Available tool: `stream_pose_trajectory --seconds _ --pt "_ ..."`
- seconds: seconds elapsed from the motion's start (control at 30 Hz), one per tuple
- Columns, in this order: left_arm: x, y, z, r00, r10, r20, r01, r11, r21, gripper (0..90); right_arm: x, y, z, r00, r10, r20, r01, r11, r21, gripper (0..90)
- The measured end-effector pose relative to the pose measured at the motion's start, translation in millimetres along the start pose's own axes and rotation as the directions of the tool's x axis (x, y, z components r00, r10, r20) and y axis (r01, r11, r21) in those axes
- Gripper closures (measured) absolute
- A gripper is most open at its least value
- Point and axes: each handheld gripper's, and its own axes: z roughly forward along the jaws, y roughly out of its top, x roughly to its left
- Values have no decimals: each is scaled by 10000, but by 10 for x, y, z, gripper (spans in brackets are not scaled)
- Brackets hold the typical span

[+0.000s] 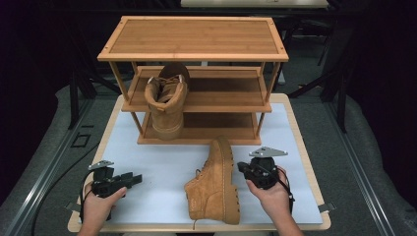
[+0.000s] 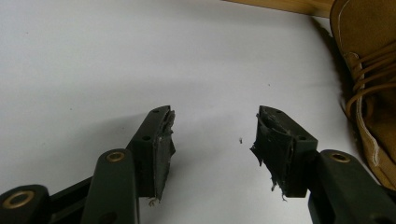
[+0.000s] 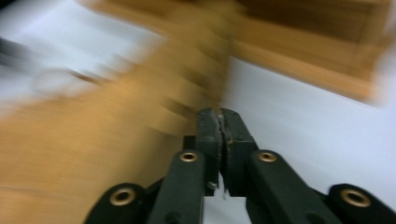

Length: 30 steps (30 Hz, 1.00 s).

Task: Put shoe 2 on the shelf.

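A: Start with the right gripper [image 1: 244,168]. What are its black jaws doing?

B: Clenched together, pads meeting, with nothing between them; the right gripper view is smeared with blur, but the closed tips [image 3: 220,122] are sharp enough.

A: And the tan suede lace-up boot lying on its side [image 1: 215,183]?

B: Just to the left of that gripper, sole edge facing it, toe pointing away toward the shelf. I cannot tell whether the tips touch the sole. It rests on the white sheet covering the desk [image 1: 157,167], near the front edge.

A: The left gripper [image 1: 134,179]?

B: Released, jaws spread wide over bare white sheet, nothing in the gap. Its worn pads [image 2: 163,140] hover low above the desk. The boot [image 2: 369,84] sits off to its right, apart from it, laces and collar visible at the edge of the left gripper view.

A: Farther out?

B: Beyond both grippers stands a three-tier bamboo shoe rack [image 1: 193,37]. A second matching tan boot [image 1: 167,98] stands upright at the left of its lower shelves, opening facing the person, beyond the lying boot and slightly left of it
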Motion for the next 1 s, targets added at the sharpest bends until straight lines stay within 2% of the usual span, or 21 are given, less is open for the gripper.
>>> stream_pose_trajectory --seconds 0.03,0.07,0.1,0.17,0.2,0.23,0.3,0.4,0.47,0.5,0.53,0.6,0.63,0.7,0.77,0.87,0.9,0.93,0.97,1.0 --pt "-1 0 3 10000 -6 9 6 10000 15 460 -41 -50 39 9999 93 -46 -92 9995 317 881" --pt "-1 0 3 10000 -11 -2 11 10000 12 460 -81 -104 76 9988 353 -335 -339 9985 418 886" --pt "-1 2 2 10000 -20 -12 20 10000 -11 460 -109 -150 90 9971 620 -433 -606 9976 334 898" --pt "3 2 2 9999 -107 -39 107 9999 -49 459 -144 -174 45 9868 1062 -1222 -1067 9943 23 900" --pt "7 1 5 9999 -125 -45 125 9999 -36 459 -125 -157 10 9871 1121 -1147 -1160 9929 -278 900" --pt "9 0 8 9999 -134 -25 134 9999 -24 459 -97 -126 -34 9854 1138 -1268 -1205 9916 -471 900" --pt "-1 -3 16 9998 -200 0 200 9998 -17 459 -12 -46 -119 9868 801 -1410 -915 9929 -765 898" --pt "-8 -4 13 9999 -125 16 126 9999 -24 459 174 57 -159 9798 210 -1989 -424 9937 -1042 882" --pt "-7 -6 13 9999 -145 9 145 9999 -42 459 292 95 -121 9684 -238 -2483 13 9959 -904 883" --pt "-6 -8 13 9999 -159 9 159 9999 -43 459 346 103 -85 9690 -451 -2427 262 9964 -808 885" --pt "-4 -9 11 9999 -159 11 159 9999 -41 459 396 103 -43 9749 -627 -2135 487 9963 -703 892" --pt "4 -8 5 9999 -106 37 106 9999 -10 459 435 86 30 9790 -1026 -1764 964 9944 -430 900" --pt "6 -8 4 9999 -99 29 100 9999 -34 459 426 81 33 9788 -1049 -1759 985 9941 -451 900" --pt "8 -9 3 9999 -129 8 129 9999 -45 459 368 80 20 9743 -861 -2084 786 9959 -442 900" --pt "7 -10 -2 9999 -128 2 128 9999 -51 459 306 69 -9 9754 -685 -2094 604 9972 -447 900" --pt "4 -10 -5 9999 -133 14 133 9999 -98 459 187 32 -87 9843 -501 -1695 421 9978 -504 900" --pt "5 -12 -6 9999 -143 -3 143 9999 -97 459 122 7 -111 9830 -294 -1812 188 9980 -600 900" --pt "5 -12 -4 9999 -152 -9 152 9998 -93 459 52 -22 -142 9862 -30 -1657 -69 9982 -588 900" --pt "6 -12 -2 9999 -143 -27 143 9999 -69 459 -32 -60 -167 9846 258 -1728 -367 9975 -599 900" --pt "3 -13 5 9999 -165 -21 165 9998 -72 459 -114 -102 -189 9854 542 -1611 -650 9959 -624 900"
